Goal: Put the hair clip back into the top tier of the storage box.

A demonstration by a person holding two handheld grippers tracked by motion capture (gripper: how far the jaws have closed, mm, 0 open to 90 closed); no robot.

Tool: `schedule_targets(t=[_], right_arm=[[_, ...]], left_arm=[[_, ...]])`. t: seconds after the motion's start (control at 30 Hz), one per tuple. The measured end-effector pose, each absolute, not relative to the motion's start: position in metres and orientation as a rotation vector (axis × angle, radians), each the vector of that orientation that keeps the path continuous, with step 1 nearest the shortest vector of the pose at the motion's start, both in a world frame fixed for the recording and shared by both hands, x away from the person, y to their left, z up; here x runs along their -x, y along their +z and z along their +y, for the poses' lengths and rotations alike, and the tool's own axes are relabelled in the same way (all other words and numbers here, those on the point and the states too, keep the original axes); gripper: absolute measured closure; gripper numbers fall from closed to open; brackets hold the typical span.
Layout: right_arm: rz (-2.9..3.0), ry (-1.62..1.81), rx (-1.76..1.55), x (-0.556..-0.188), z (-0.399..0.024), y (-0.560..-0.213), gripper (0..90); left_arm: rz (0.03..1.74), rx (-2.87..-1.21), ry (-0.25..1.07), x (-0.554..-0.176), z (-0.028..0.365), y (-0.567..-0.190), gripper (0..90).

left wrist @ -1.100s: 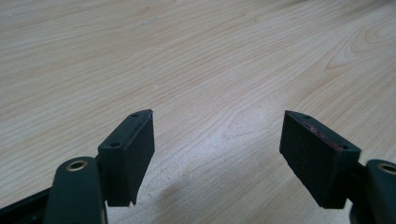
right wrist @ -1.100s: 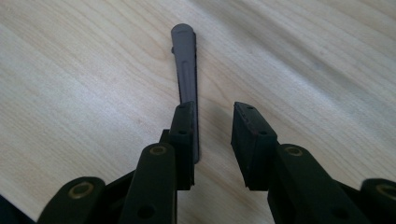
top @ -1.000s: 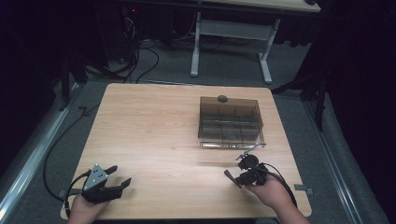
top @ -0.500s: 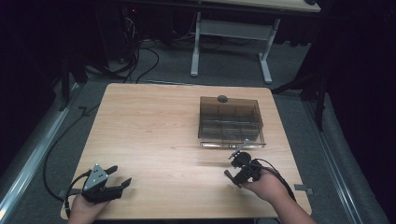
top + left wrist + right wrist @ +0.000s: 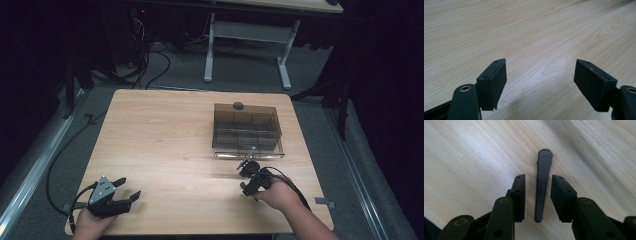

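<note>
Now right tongs (image 5: 537, 197) straddle a dark wedge (image 5: 542, 185).

You find no readable text, label, brand or number anywhere here. The light wooden table (image 5: 165, 135) carries only grain. The smoky transparent plastic compartment box (image 5: 246, 131) bears no legible marking.

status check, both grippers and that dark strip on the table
Left gripper open, over bare table. Right gripper open, fingers astride dark tapered strip, not clamped. Nothing in the way.
</note>
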State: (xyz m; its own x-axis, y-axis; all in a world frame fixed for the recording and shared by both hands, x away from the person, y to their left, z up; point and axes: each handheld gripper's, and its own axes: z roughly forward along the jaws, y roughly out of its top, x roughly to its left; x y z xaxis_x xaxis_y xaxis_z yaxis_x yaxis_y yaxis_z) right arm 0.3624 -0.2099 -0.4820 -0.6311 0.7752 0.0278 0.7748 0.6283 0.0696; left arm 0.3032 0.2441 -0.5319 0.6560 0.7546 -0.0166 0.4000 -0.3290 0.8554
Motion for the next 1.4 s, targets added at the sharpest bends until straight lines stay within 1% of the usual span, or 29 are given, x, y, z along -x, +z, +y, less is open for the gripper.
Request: schedule_targets(t=[0.03,0.2,0.3,0.5,0.93,1.03,1.07,1.13,1.4], right_arm=[[2.852,0.124,-1.31,-0.365,-0.211,-0.483,64.9],[2.853,0.091,-1.331,-0.369,-0.21,-0.486,66.3],[2.856,0.095,-1.323,-0.37,-0.21,-0.486,71.9],[2.867,0.072,-1.29,-0.371,-0.206,-0.488,78.6],[2.864,0.062,-1.311,-0.371,-0.204,-0.487,79.3],[2.873,0.068,-1.256,-0.372,-0.205,-0.486,79.2],[2.863,0.064,-1.293,-0.371,-0.205,-0.485,79.2],[2.876,0.077,-1.255,-0.372,-0.207,-0.484,79.3],[2.864,0.079,-1.286,-0.372,-0.209,-0.475,79.3]], left_arm=[[0.902,-1.956,0.487,-0.303,0.244,-0.532,26.8],[0.903,-1.955,0.489,-0.303,0.244,-0.532,26.8],[0.903,-1.958,0.488,-0.303,0.244,-0.532,26.8],[0.904,-1.958,0.488,-0.303,0.245,-0.532,26.8],[0.906,-1.957,0.487,-0.303,0.245,-0.532,26.8],[0.906,-1.958,0.487,-0.303,0.245,-0.532,26.8],[0.905,-1.958,0.487,-0.303,0.245,-0.532,26.8],[0.906,-1.958,0.486,-0.303,0.245,-0.532,26.8],[0.904,-1.959,0.485,-0.304,0.245,-0.532,26.9]])
